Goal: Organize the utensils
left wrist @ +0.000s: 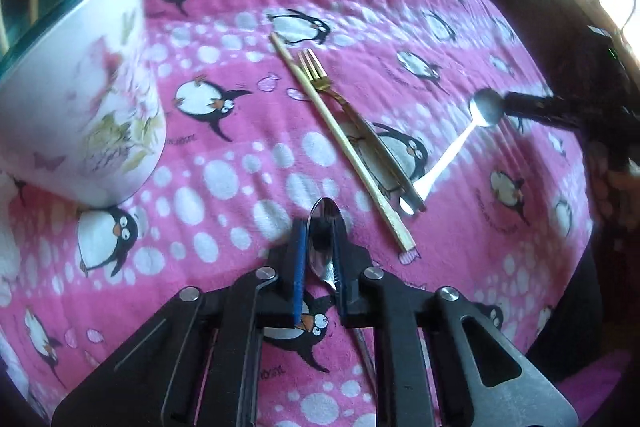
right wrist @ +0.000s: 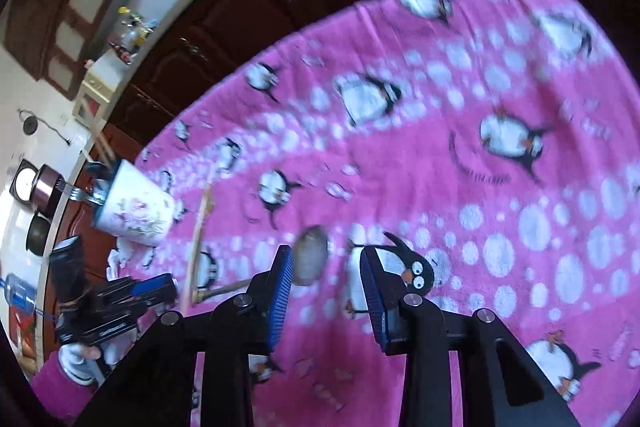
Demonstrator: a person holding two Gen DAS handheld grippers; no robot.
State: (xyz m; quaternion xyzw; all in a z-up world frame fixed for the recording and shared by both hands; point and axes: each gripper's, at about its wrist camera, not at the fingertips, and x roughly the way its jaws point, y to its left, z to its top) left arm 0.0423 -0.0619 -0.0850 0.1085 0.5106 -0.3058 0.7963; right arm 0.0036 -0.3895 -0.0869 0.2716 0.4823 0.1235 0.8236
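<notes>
Left gripper (left wrist: 320, 247) nearest the lens; its 2 blue pads stand narrow, clamped on a steel spoon (left wrist: 323, 227), bowl poking out ahead of the tips, handle trailing back under the jaws; held above a pink penguin-print blanket (left wrist: 248, 99). Ahead lie 1 wooden chopstick (left wrist: 340, 143), a gold fork (left wrist: 316, 73) and a dark-handled utensil crossing beside it; a second spoon (left wrist: 486, 109) lies to the right, bowl at the right gripper's tip. White floral mug (left wrist: 80, 99) stands at left, more utensils inside it. Right gripper (right wrist: 326, 291) partly open, nothing pinched; the blurred second spoon's bowl sits just beside its left pad.
</notes>
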